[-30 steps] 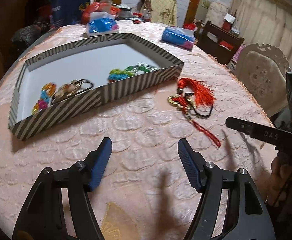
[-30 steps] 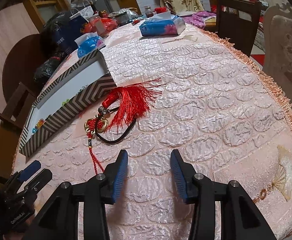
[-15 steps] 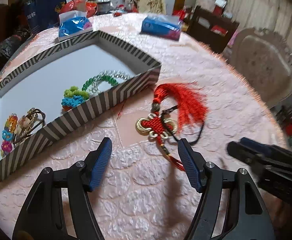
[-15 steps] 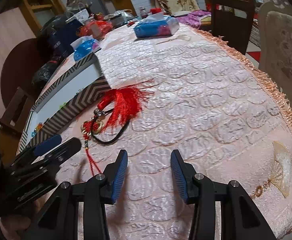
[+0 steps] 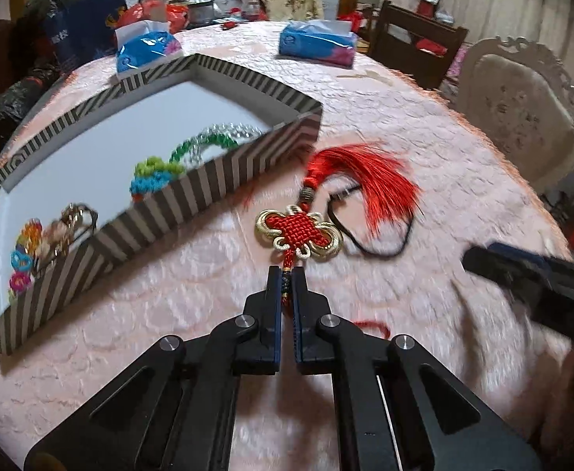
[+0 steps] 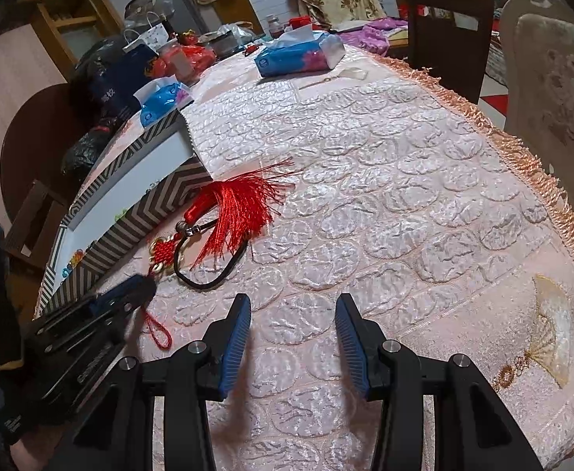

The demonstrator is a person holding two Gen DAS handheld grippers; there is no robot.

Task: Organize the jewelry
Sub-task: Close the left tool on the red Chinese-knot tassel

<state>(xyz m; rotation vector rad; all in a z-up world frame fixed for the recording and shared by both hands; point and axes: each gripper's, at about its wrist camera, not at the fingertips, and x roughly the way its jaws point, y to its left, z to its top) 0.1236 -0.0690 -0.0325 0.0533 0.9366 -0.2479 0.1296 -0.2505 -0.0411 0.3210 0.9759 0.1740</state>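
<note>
A red knot charm (image 5: 300, 232) with a red tassel (image 5: 369, 174) and a black loop lies on the pink tablecloth beside the striped tray (image 5: 208, 192). My left gripper (image 5: 286, 274) is shut on the charm's red cord just below the knot. It also shows in the right wrist view (image 6: 138, 288), where the charm (image 6: 232, 206) lies beyond it. My right gripper (image 6: 293, 316) is open and empty over bare cloth to the right of the charm. The tray holds green beads (image 5: 204, 143) and coloured bracelets (image 5: 26, 251).
Two blue tissue packs (image 5: 147, 51) (image 5: 318, 45) and bags stand at the far side of the table. A pale chair (image 5: 522, 110) stands at the right. The fringed table edge (image 6: 538, 180) runs along the right.
My left gripper has moved forward to the charm and shut on its cord; half a second ago it was open. The right gripper has stayed open and hardly moved.
</note>
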